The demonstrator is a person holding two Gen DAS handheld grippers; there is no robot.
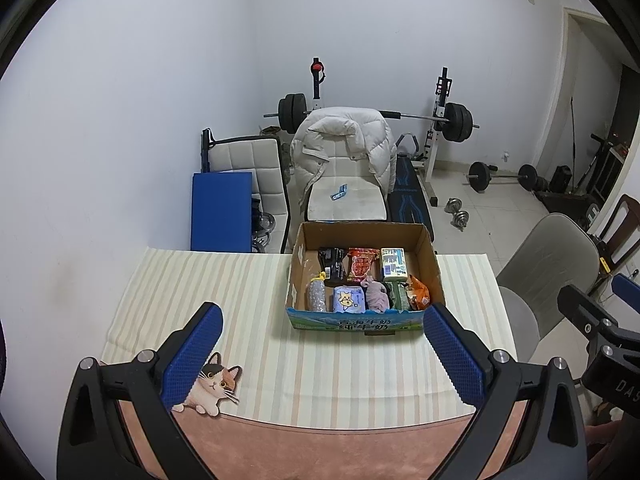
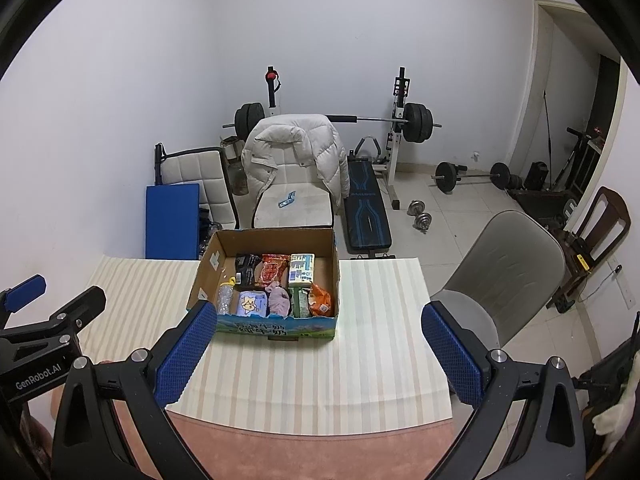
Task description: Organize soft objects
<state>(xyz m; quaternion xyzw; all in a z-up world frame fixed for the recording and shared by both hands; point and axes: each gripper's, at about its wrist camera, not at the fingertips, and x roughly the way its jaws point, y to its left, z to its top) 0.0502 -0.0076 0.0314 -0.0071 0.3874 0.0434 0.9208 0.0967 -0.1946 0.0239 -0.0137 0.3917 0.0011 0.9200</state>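
Cardboard box (image 1: 430, 258) with roughly eight packed items, two grippers apart.

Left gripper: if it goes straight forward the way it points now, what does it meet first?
Probably the cardboard box: its printed front wall lies ahead between the open fingers of the left gripper, beyond bare striped tablecloth. Depth is unclear; a steeper line would meet the cloth first.

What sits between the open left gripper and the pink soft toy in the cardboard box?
Only the cardboard box's printed front wall. The left gripper hangs open over bare striped cloth; the pink soft toy lies just behind that wall, wedged between packets, so reach from above.
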